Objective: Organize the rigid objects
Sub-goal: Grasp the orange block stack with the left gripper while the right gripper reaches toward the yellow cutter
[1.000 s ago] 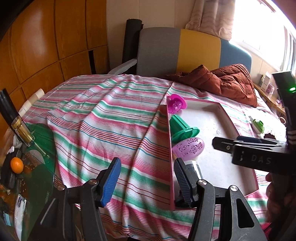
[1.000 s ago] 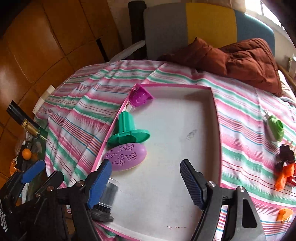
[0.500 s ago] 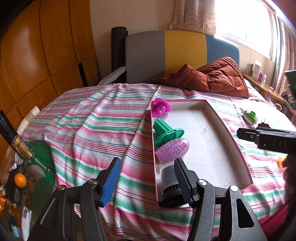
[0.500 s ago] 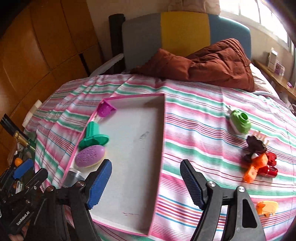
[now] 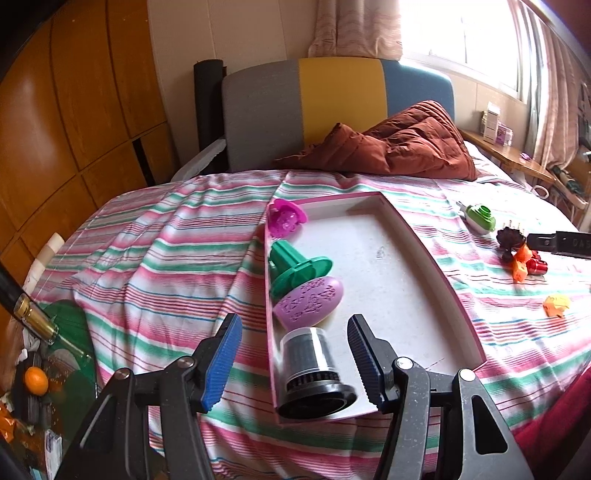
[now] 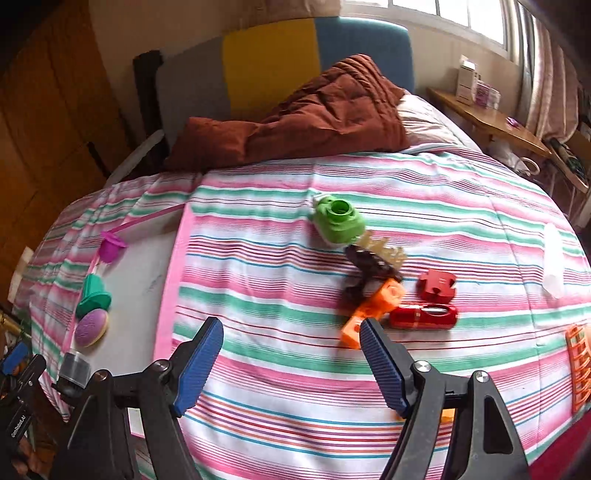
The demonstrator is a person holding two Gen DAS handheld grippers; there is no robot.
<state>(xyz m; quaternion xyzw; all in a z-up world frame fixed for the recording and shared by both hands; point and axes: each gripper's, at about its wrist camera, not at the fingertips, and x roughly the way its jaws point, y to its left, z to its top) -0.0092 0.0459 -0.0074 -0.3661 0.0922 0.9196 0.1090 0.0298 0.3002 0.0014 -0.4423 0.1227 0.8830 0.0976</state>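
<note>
toys [image 6: 373, 284] under wide-open, empty r hand-held gripper [image 6: 291, 363]

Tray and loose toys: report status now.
Both hand-held grippers open, empty. Four pieces lined up in pink tray. Green toy, orange piece, red pieces loose on bedspread. Nothing blocking.

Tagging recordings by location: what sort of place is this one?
Most likely a bedroom: a bed under a striped sheet with a padded headboard, a rust-brown quilt bunched at its head, and a curtained window beside it.
</note>
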